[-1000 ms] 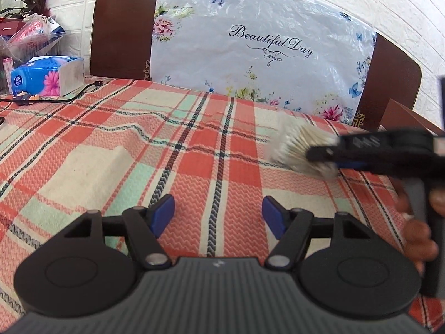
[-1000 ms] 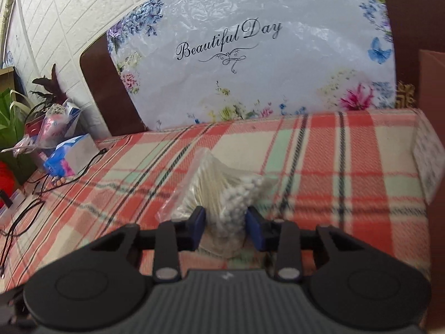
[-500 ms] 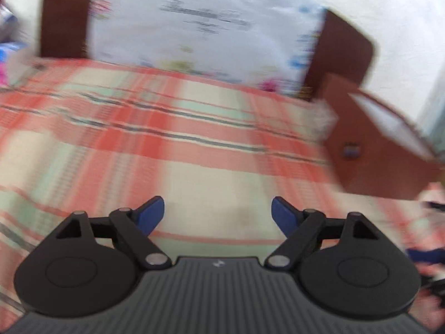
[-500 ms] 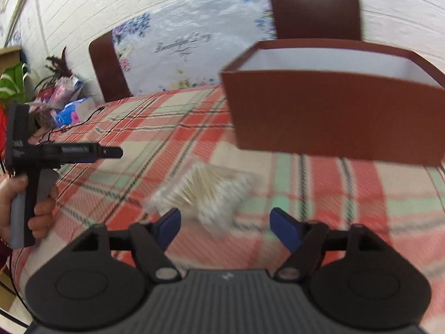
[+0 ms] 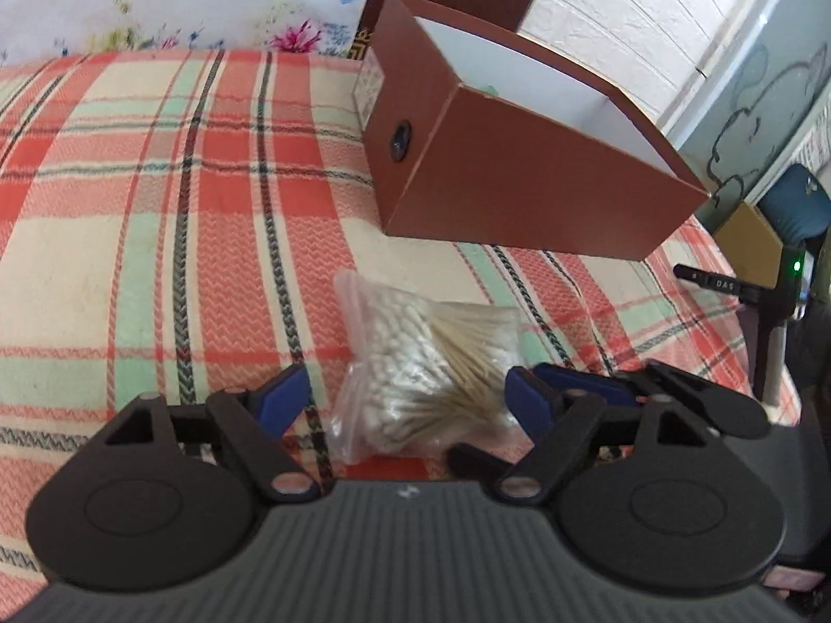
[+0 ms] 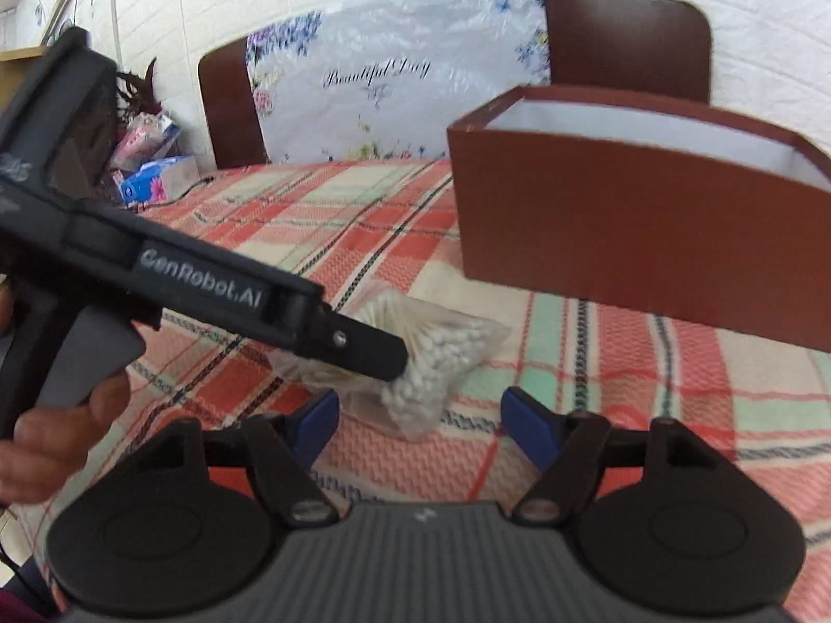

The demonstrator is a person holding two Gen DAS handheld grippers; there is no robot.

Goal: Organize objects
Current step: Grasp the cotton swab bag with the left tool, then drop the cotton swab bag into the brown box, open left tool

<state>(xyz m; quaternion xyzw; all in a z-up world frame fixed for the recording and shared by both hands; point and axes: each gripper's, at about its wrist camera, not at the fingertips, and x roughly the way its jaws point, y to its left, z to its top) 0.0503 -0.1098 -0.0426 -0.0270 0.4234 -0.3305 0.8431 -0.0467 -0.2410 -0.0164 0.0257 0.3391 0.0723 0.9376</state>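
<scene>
Swab bag (image 5: 426, 368) lies on table (image 5: 156, 207), near side of box (image 5: 519, 176). Left gripper (image 5: 410, 400) jaws just closing w/ bag between, pads apart. Right gripper (image 6: 420, 420) half-open, empty.

"GenRobot.AI" stands on the left hand-held gripper (image 6: 400, 358); "Beautiful Day" on the floral plastic sheet (image 6: 376, 72).

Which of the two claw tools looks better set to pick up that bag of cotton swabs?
Probably the left gripper: the bag of cotton swabs lies between its open fingers. The right gripper, also open, sits just short of it.
</scene>
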